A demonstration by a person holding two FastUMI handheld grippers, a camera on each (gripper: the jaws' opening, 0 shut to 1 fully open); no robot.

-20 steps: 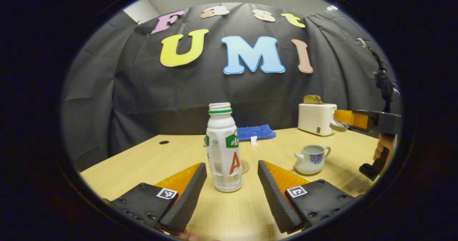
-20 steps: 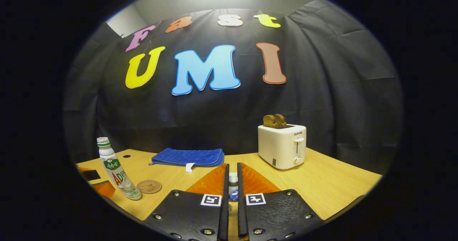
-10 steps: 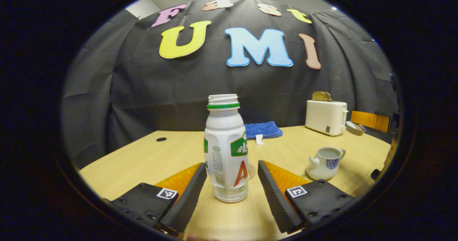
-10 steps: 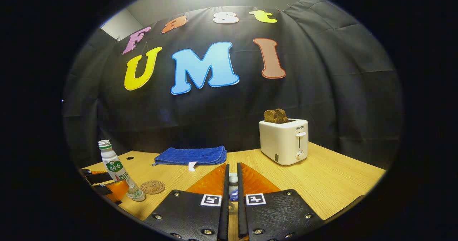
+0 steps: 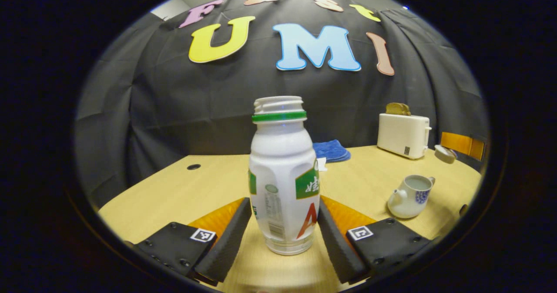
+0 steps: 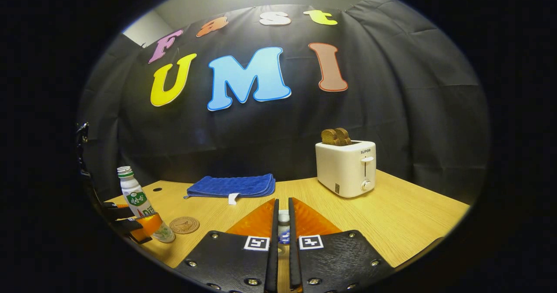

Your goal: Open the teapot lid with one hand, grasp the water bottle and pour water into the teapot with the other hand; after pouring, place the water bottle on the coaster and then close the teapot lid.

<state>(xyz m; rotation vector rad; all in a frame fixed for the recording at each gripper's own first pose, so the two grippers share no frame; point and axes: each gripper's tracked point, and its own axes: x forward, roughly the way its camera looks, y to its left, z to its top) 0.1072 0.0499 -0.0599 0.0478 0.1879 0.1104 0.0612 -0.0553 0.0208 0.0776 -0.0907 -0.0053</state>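
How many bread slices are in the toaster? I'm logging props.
2, side by side in the toaster's slots at the table's far right: slice, slice. None seem hidden.

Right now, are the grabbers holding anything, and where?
The right gripper pinches the teapot lid by its knob. The left gripper flanks the water bottle's lower body, not clamped yet.
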